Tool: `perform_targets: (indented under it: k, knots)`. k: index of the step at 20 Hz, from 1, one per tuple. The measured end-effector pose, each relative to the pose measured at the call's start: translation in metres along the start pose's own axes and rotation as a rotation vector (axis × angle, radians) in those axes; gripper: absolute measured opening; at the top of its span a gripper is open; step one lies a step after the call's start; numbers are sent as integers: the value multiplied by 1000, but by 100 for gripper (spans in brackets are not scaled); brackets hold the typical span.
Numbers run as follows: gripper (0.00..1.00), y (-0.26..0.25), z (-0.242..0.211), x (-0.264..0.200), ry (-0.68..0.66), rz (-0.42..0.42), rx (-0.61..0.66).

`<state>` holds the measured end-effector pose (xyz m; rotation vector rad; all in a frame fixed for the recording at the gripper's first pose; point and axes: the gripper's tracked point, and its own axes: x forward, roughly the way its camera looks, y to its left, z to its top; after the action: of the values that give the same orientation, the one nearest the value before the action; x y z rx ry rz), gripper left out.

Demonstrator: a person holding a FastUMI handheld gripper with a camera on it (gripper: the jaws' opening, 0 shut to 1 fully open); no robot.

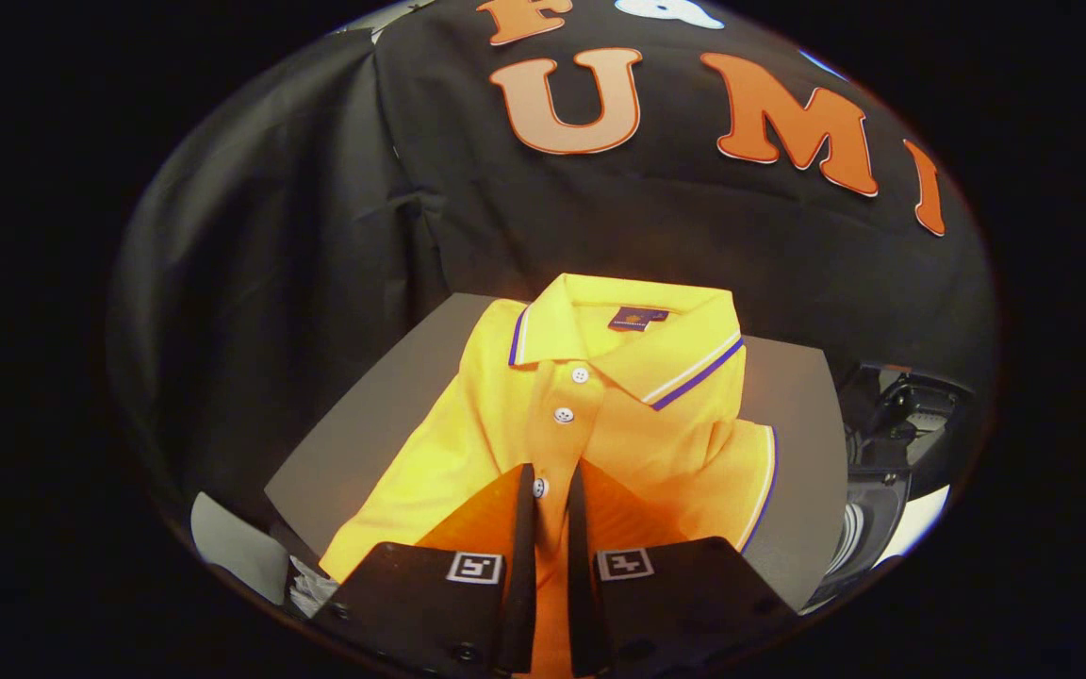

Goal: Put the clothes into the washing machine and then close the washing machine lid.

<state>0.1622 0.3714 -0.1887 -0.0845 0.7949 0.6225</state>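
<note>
A yellow polo shirt (666, 434) with a striped collar and white buttons lies spread on a grey board (364, 443). My gripper (551, 474) sits low over the shirt's front. Its two fingers stand close together with the button placket pinched between them, and one button shows right at the tips. The collar lies beyond the fingertips. To the right of the board, lower down, I see the washing machine (887, 443) with its dark open top and a white body edge.
The black cloth booth wall (298, 236) hangs close behind the board. A pale grey surface (232, 547) with a crumpled white thing (312, 589) shows to the left, below the board's near corner.
</note>
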Motion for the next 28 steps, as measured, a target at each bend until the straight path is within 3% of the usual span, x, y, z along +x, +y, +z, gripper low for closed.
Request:
perform_targets:
  k: [2,7,11,16,23,28]
  knots:
    - [9,3,2,2,-44,22,20]
    - [8,4,15,-2,-276,-12,-43]
    - [8,6,53,-27,-479,71,53]
    - [8,2,90,-89,-656,89,92]
    - [8,-14,108,-186,-794,-62,61]
    - [8,-59,102,-243,-860,-205,94]
